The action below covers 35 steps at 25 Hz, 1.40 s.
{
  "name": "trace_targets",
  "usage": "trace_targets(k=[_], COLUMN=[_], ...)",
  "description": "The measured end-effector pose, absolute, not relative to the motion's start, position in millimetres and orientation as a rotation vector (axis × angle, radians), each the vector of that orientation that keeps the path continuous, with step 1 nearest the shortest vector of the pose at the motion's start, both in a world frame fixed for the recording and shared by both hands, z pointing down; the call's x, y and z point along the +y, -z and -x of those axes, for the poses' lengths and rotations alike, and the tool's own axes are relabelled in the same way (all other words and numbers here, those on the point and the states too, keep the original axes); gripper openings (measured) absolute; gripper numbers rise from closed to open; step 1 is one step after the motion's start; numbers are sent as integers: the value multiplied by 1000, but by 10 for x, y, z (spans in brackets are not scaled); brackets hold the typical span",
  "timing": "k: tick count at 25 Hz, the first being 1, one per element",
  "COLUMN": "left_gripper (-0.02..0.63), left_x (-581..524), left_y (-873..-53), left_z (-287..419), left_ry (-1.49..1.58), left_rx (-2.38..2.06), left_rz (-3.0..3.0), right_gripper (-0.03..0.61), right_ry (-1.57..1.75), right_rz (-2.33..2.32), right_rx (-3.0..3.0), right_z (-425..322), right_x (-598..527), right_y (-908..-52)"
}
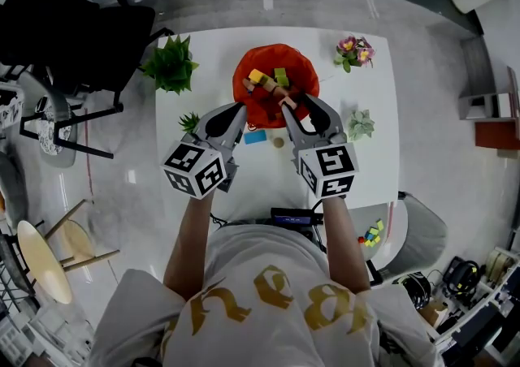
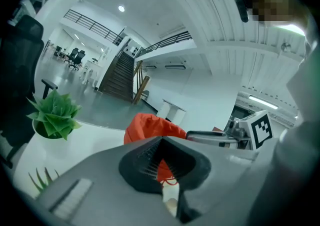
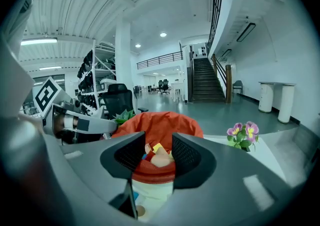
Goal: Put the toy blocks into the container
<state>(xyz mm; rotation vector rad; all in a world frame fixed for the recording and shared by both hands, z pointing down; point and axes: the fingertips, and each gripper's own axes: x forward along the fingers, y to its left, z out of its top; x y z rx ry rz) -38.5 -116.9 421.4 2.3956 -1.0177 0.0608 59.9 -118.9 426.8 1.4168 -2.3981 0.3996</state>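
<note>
Toward the far middle of the white surface, a red soft-sided container, mouth open upward. Inside it: a yellow block, a green block and a few reddish-brown blocks, heaped together. Outside, on the surface just beside the container's near wall: a blue block and, close to that, a small round tan piece. As for the right tongs: spread, pinching nothing, tips at the container's near rim. Through their gap in the right gripper view, the yellow block and a pale block down inside the container. As for the left tongs: pressed together at the tips, empty, pointed at the container's near-left wall and close to it. Well apart from the container: a leafy green plant at the view's left, purple flowers at the far right, a pale succulent nearer on the right.
</note>
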Motion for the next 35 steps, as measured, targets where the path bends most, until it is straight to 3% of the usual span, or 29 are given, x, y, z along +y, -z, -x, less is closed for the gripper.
trace_targets(k=[35], left_gripper=[2], left_x=[-727], left_y=[-4093], left_z=[449], left_ry=[-36], left_rx=[-1019], left_rz=[-2408], right_gripper=[184], right_ry=[-403], right_rz=[-1438], right_rx=[-2405], right_z=[-647], right_x=[-591], right_y=[-4167])
